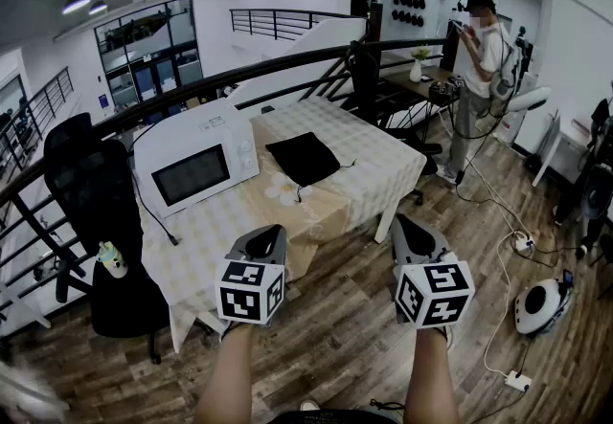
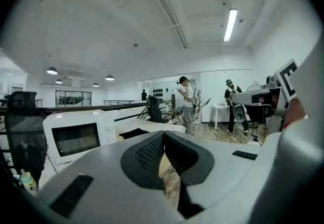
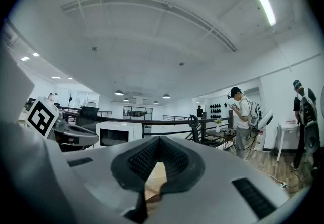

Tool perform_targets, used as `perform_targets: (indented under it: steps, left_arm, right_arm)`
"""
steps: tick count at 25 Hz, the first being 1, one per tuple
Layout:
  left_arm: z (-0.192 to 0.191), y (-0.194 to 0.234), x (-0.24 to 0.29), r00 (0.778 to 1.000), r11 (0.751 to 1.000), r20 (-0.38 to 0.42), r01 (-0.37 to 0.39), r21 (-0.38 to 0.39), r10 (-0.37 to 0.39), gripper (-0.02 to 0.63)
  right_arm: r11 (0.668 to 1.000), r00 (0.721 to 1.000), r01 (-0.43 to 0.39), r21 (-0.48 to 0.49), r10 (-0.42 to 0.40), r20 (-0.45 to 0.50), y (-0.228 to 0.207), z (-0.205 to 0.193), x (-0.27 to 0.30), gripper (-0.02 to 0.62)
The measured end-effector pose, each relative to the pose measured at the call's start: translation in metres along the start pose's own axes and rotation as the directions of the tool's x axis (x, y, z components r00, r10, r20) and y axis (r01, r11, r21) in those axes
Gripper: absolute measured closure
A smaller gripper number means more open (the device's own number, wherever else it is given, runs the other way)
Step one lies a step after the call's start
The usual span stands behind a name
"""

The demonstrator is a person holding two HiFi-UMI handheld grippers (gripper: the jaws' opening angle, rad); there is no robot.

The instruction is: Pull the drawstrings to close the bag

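**Left tool** (image 1: 271, 233): held out over the floor and short of the bench. Its jaws are pressed together with nothing between them.

**Right tool** (image 1: 407, 224): beside the left one and well apart from it. Its jaws are likewise pressed together on nothing.

**Floor** (image 1: 345, 317): bare planks between the tools and the bench, which gives open room to step in. Cables (image 1: 500, 271) trail along the right side.

**Bench** (image 1: 378, 168): covered by a checked cloth (image 1: 316, 221) that hangs over the near edges. One corner points toward the tools.

**Microwave** (image 1: 196, 162): white, on the left part of the bench, with its cord drooping off the near edge.

**Bag** (image 1: 304, 157): black, lying flat near the middle of the bench, just right of the microwave and far from both tools. The drawstrings (image 1: 299, 190) show as thin dark cords at its near corner and right side. Whether the mouth is open cannot be told.

**Chair** (image 1: 91, 192): black, standing left of the bench.

**Railing** (image 1: 239, 78): runs behind the bench and closes off the far side.

**Person** (image 1: 484, 58): standing at far right, clear of the work.

**Hazards (judged):**
- The cords are thin and lie flat on the cloth, so a pinch may take cloth with the cord and drag it.
- Pulling one cord alone would likely slide the light bag rather than cinch it.
- The microwave crowds a left-hand reach.
- The right side and near edge are freer, though the floor cables could snag a foot.
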State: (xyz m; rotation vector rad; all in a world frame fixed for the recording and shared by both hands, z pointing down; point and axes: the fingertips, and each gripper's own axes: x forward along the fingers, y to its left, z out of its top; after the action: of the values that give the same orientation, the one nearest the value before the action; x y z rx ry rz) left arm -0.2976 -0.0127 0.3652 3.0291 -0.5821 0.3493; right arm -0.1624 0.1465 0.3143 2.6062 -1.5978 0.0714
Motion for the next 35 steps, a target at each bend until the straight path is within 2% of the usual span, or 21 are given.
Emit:
perform_targets:
  steps: [16, 26, 28, 30, 35]
  left_arm:
    - [0.007, 0.015, 0.011, 0.999, 1.000, 0.040, 0.018, -0.015, -0.017, 0.578]
    - [0.006, 0.017, 0.031, 0.999, 0.999, 0.038, 0.033, -0.026, -0.032, 0.574]
    - [0.005, 0.017, 0.041, 0.999, 0.999, 0.031, 0.033, -0.028, -0.032, 0.558]
    - [0.005, 0.018, 0.051, 0.999, 0.999, 0.025, 0.032, -0.034, -0.031, 0.513]
    - [0.011, 0.011, 0.089, 1.000, 0.999, 0.019, 0.017, -0.032, -0.017, 0.503]
  right_arm:
    - [1.000, 1.000, 0.018, -0.016, -0.018, 0.012, 0.012, 0.001, 0.014, 0.572]
    - [1.000, 1.000, 0.004, -0.004, -0.004, 0.012, 0.002, -0.005, 0.036, 0.572]
    - [1.000, 1.000, -0.003, -0.001, 0.003, 0.010, -0.002, -0.008, 0.044, 0.572]
    - [1.000, 1.000, -0.010, 0.000, 0.010, 0.010, -0.009, -0.010, 0.053, 0.572]
    - [1.000, 1.000, -0.026, -0.003, 0.026, 0.002, -0.037, -0.013, 0.081, 0.571]
